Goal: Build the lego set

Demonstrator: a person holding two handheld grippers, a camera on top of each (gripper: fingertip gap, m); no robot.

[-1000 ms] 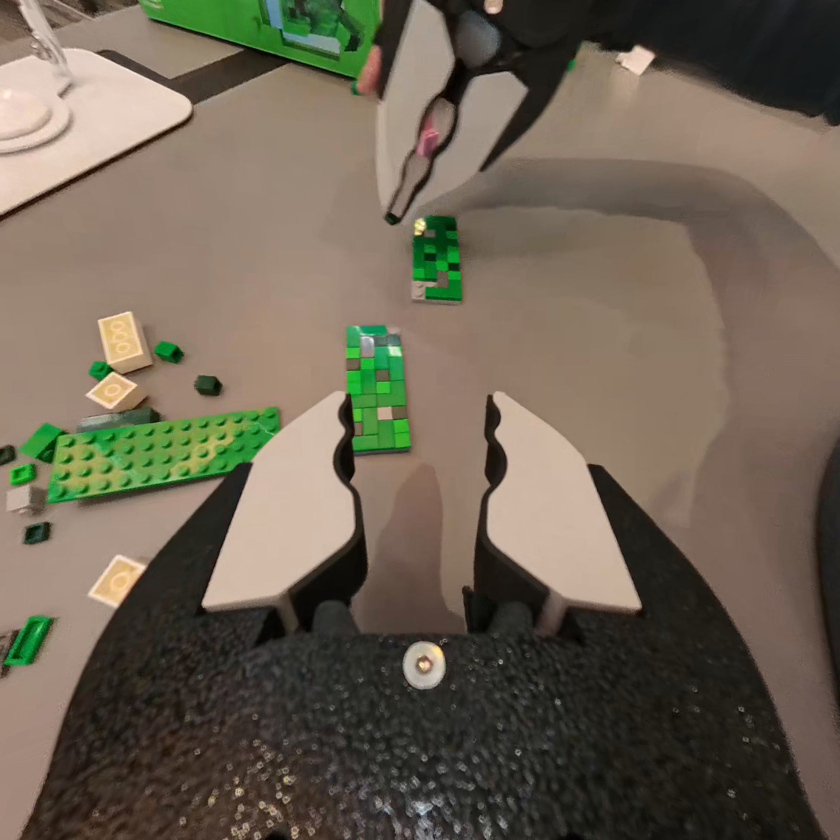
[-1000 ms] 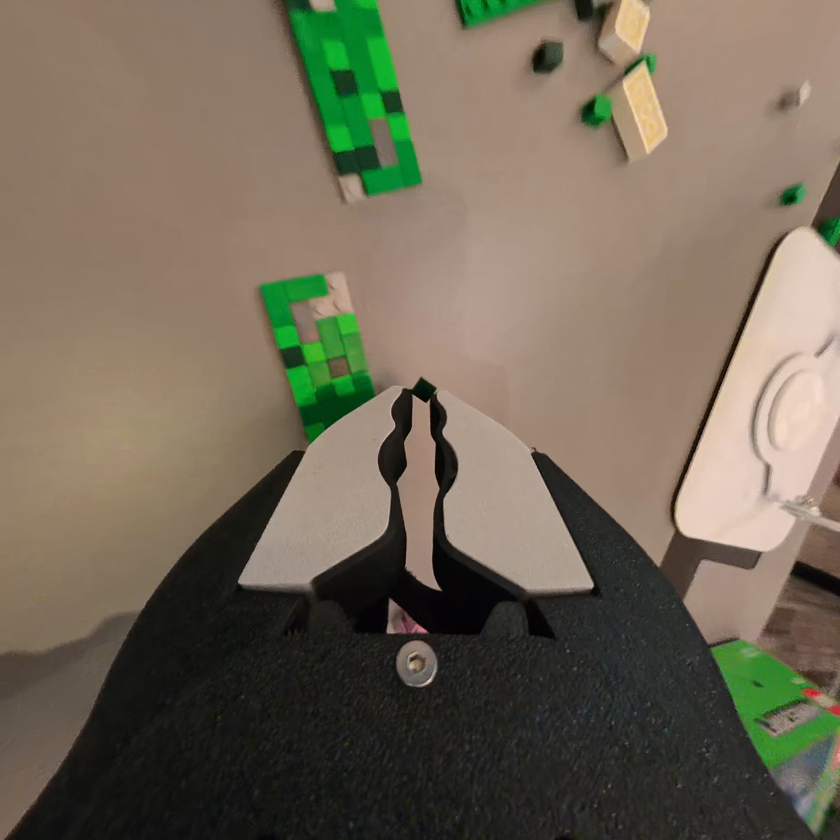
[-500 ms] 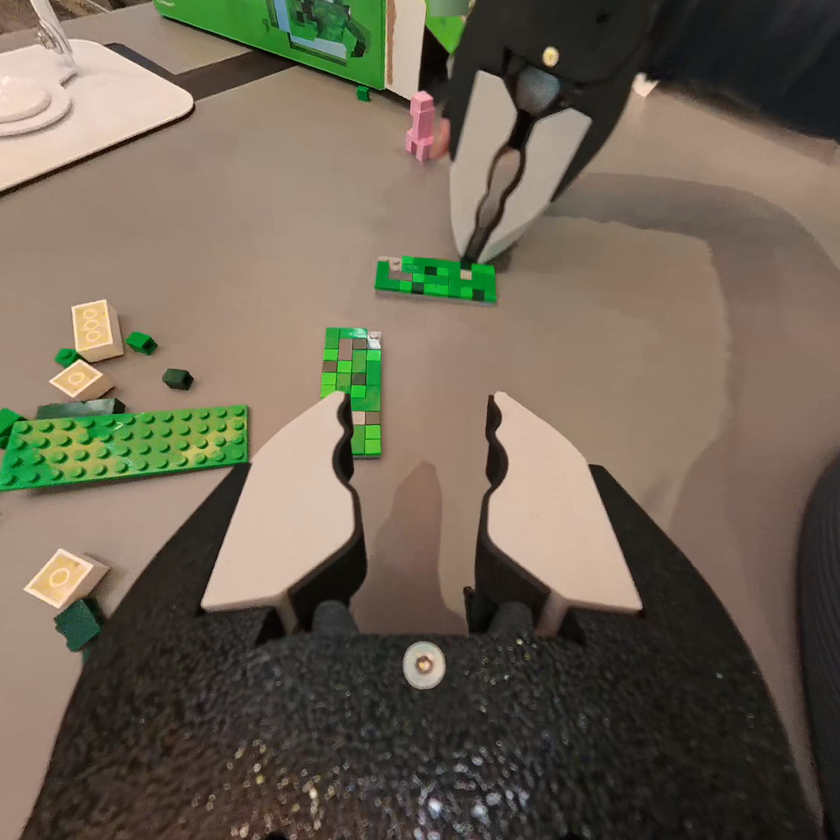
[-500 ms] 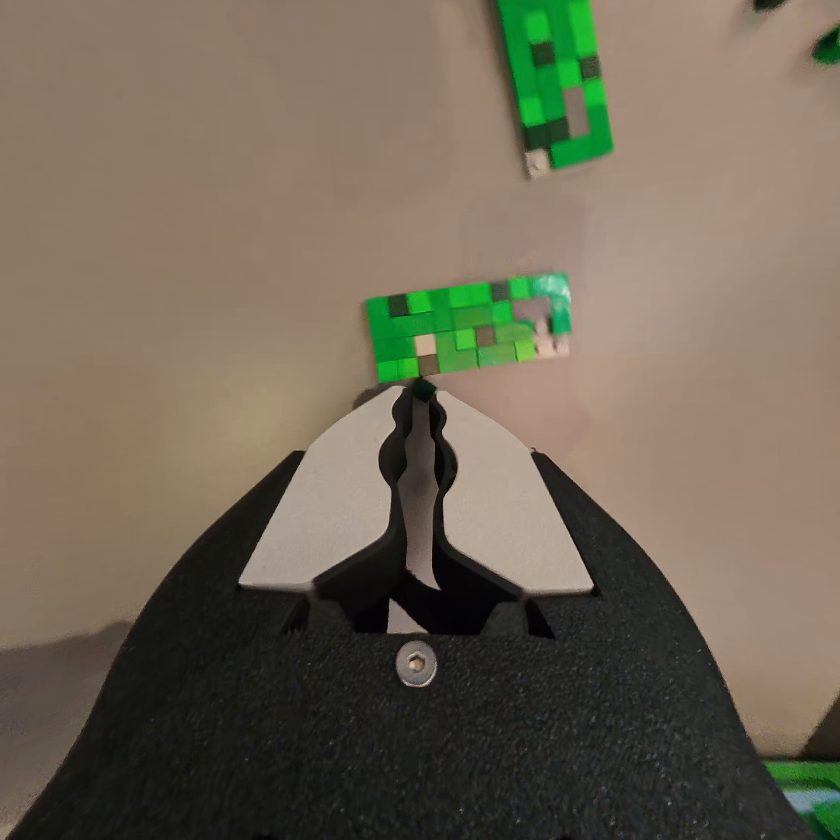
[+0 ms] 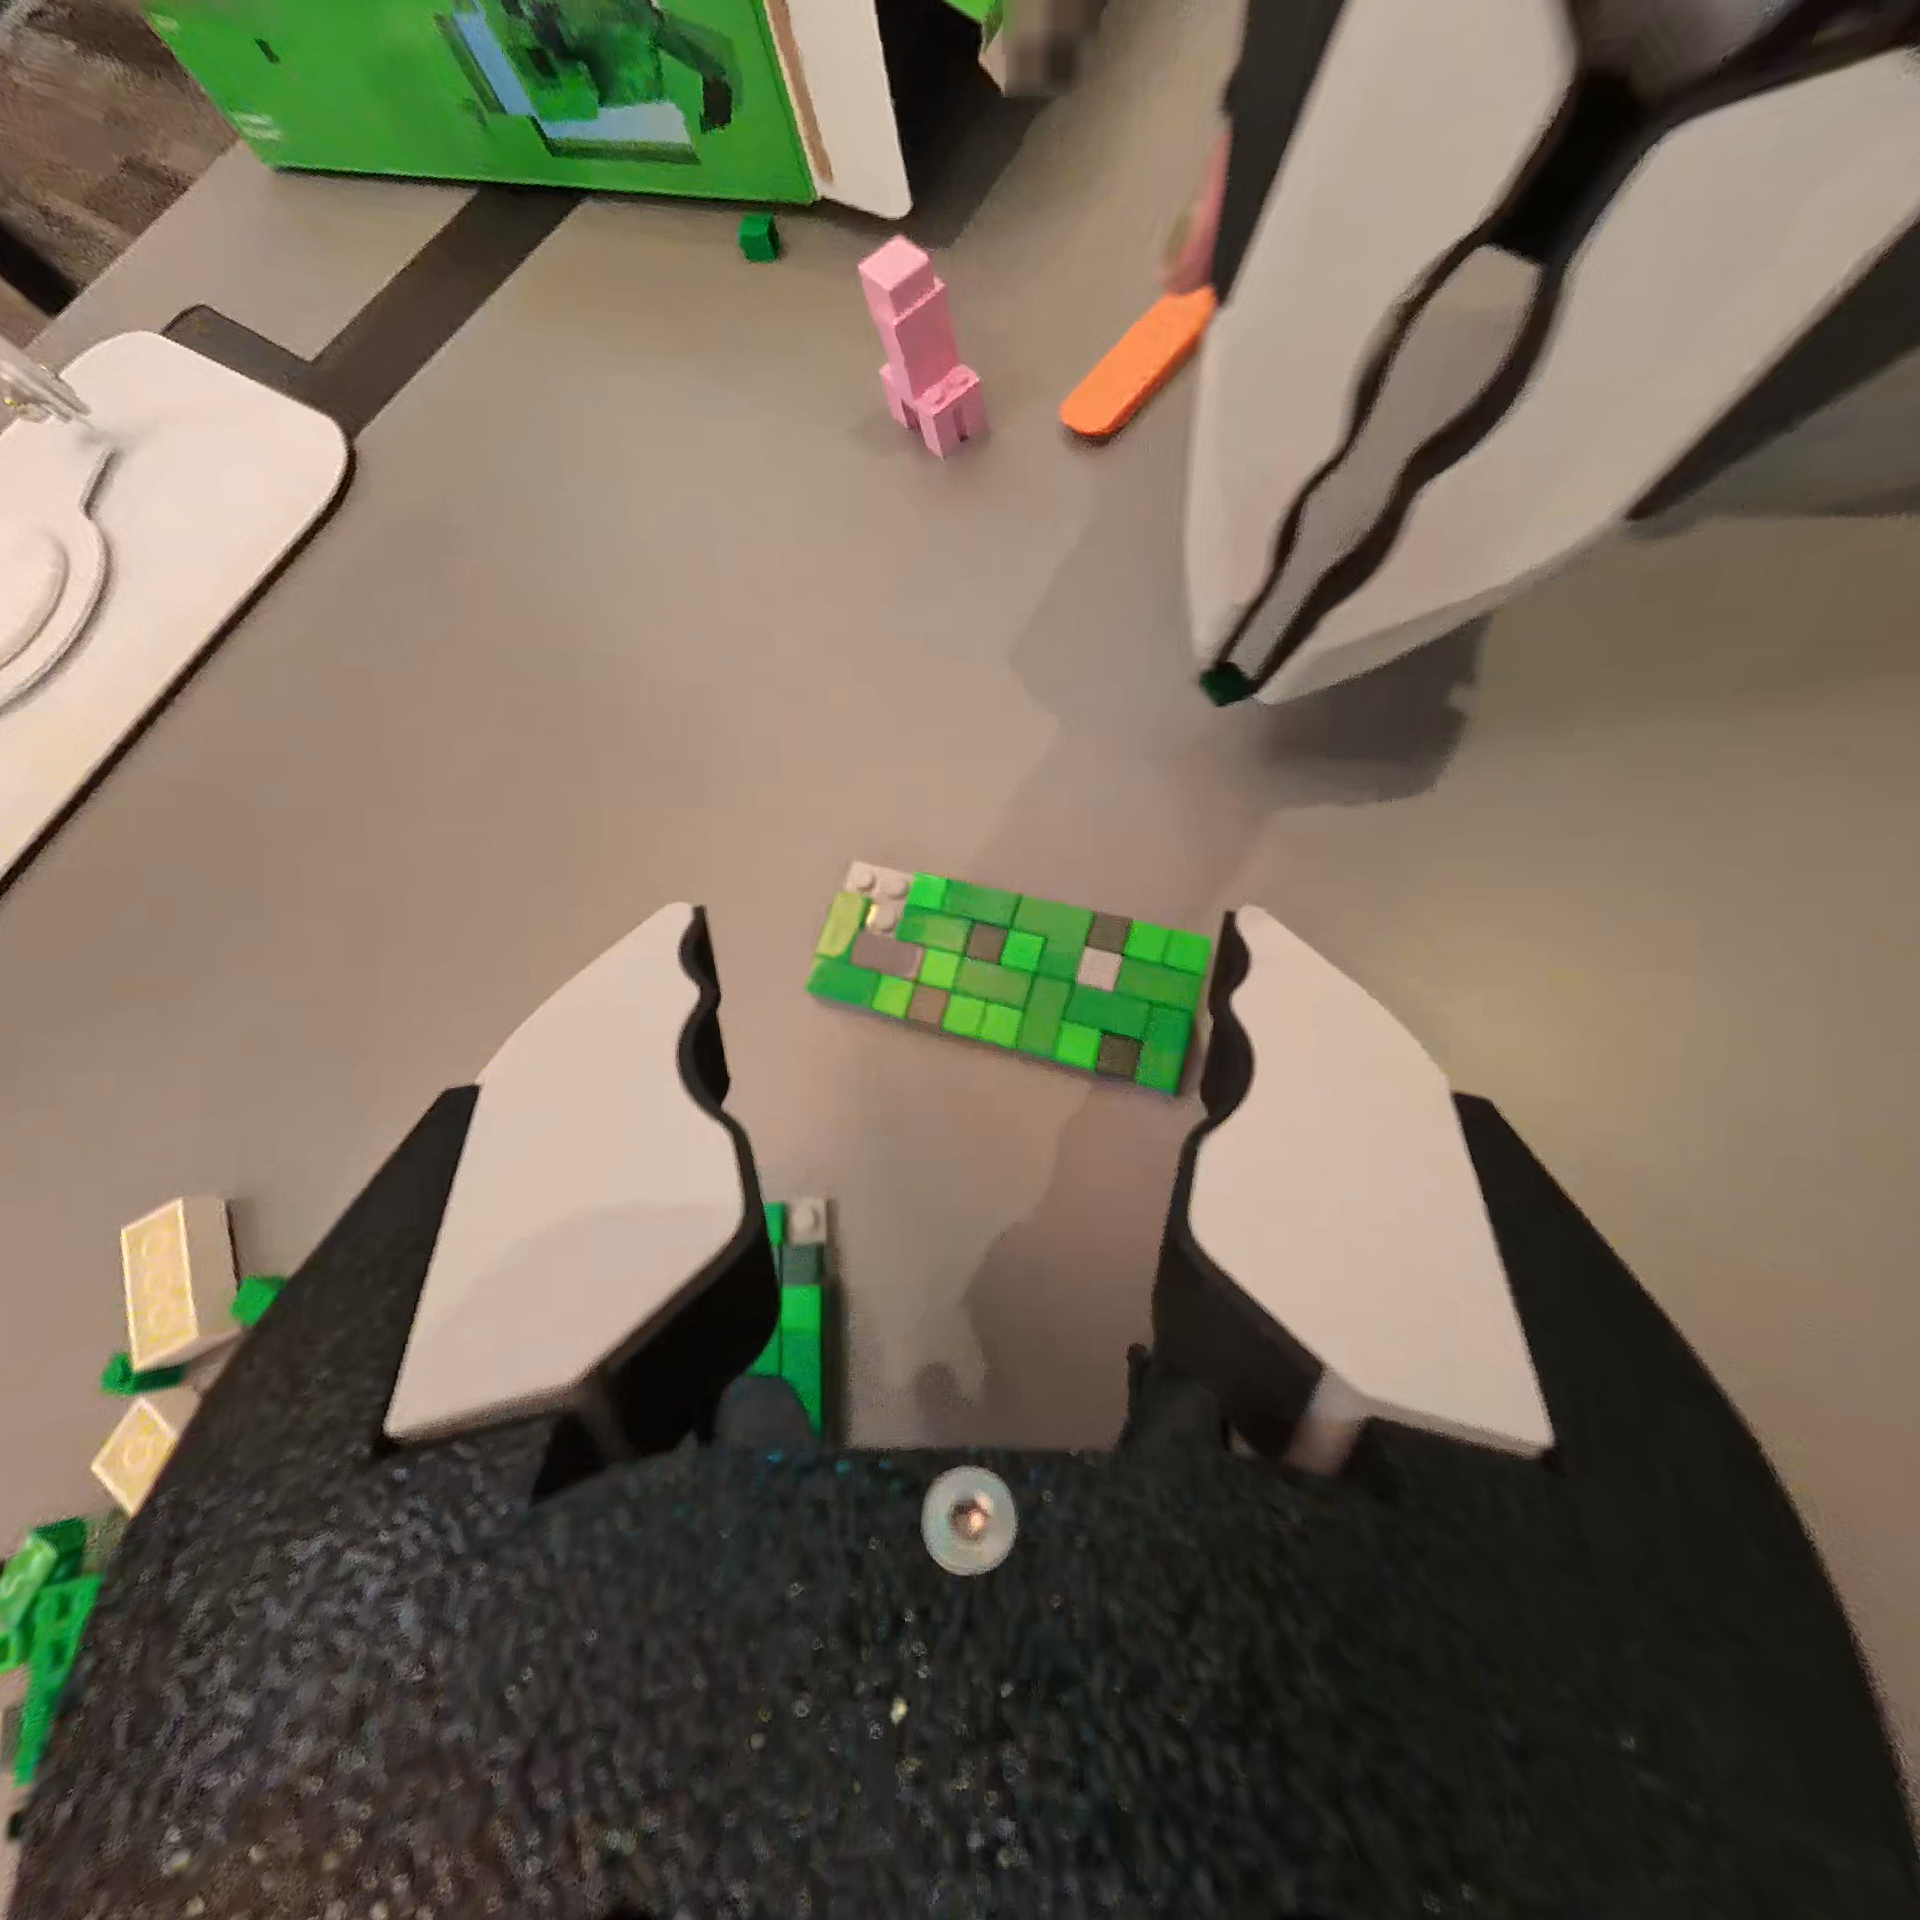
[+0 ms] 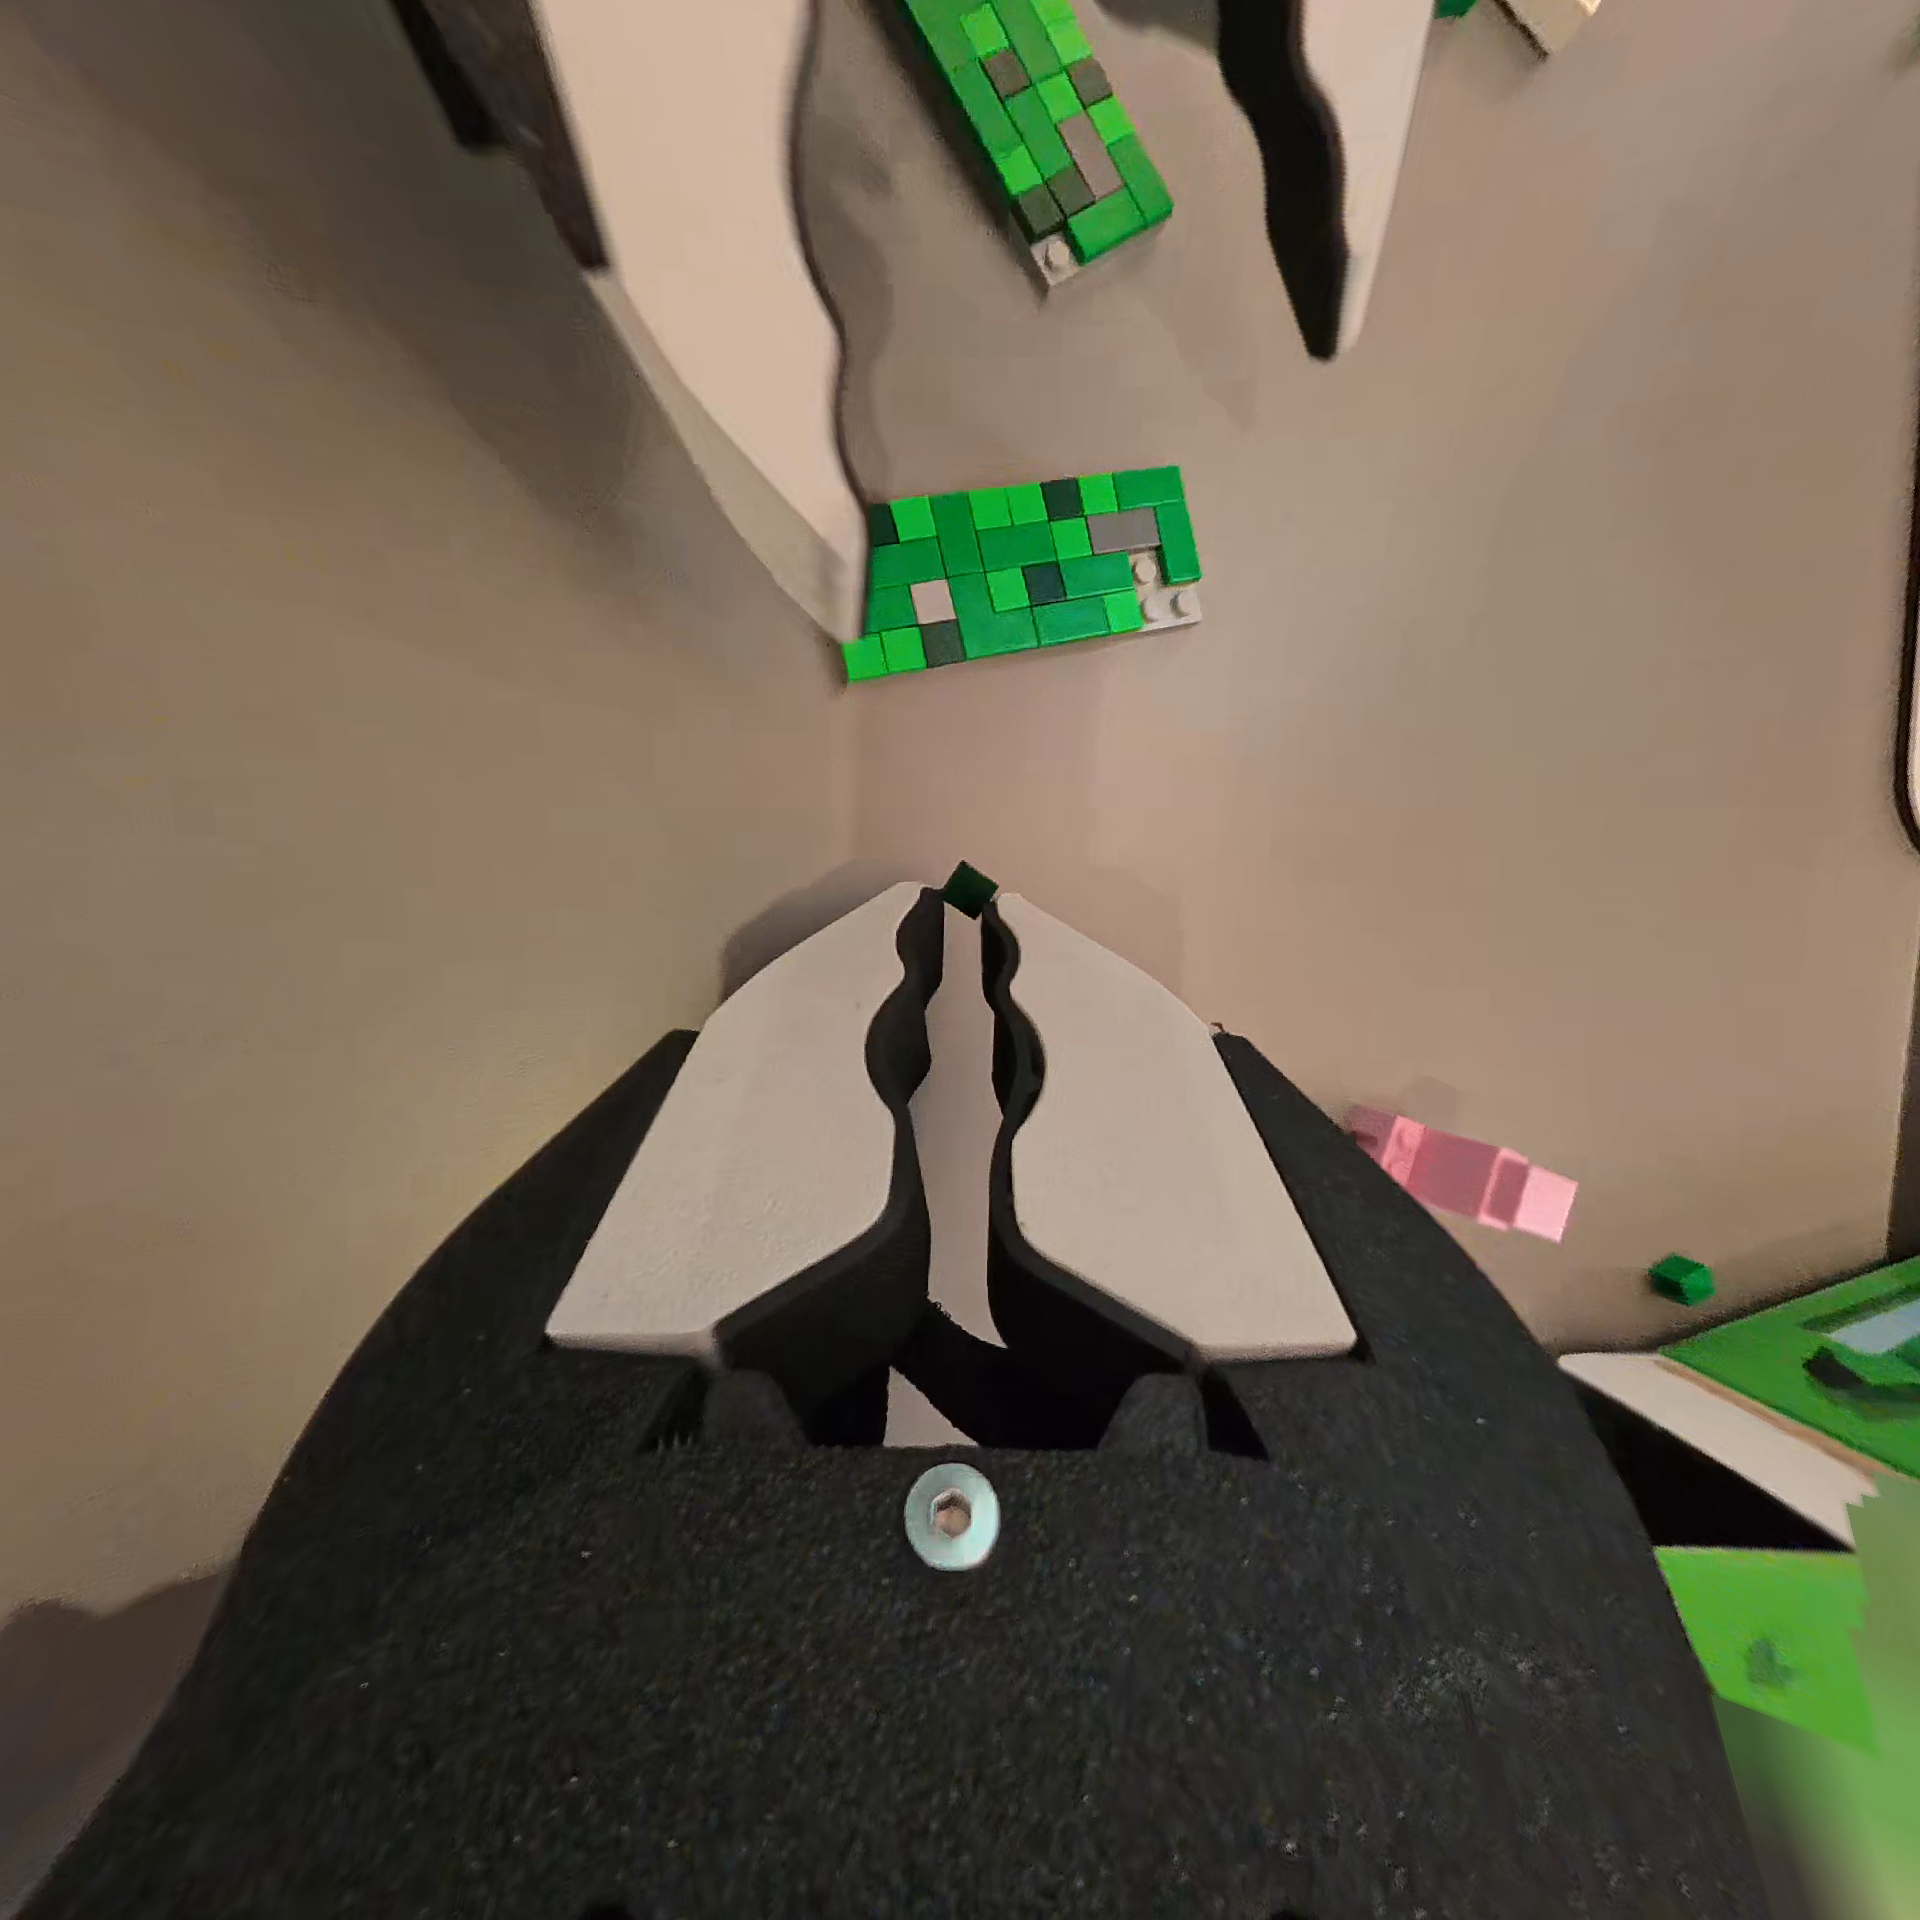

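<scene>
Left tongs (image 5: 961,997): wide apart, nothing gripped. We see them low over the table (image 5: 623,675), straddling the green tiled plate (image 5: 1013,977). Right-hand finger (image 5: 1340,1164) sits just beside the plate's short end; whether it touches, we can't tell. Other finger (image 5: 603,1132) stands clear of the plate w/ bare table between.

Right tongs (image 6: 961,904): nearly together, clamped on a small dark green tile (image 6: 968,891) at the very tips. Tile sits tilted, mostly poking past the pads.

Where the plate is: flat on the table, between both tongs. One corner shows bare grey studs (image 5: 878,894).

Other stuff: second tiled plate (image 6: 1039,135) partly under the left tongs' body; pink block figure (image 5: 920,343) and an orange piece (image 5: 1138,364) farther off; green box (image 5: 499,94) at the back; loose tan and green bricks (image 5: 171,1294) at left; white pad (image 5: 156,499) at the far left edge.

Risk 1: tile grip looks thin, so we judge a knock or slight twist could pop it out or rotate it more.

Risk 2: plate lies loose, so a push from one finger alone could slide or spin it.

Risk 3: the two tongs are near each other; crowding could cause a bump.

Pose, left: angled down and fwd, low, fingers flanking the plate.

Pose, right: held above the table, tips pointing down toward the table beside the plate.
</scene>
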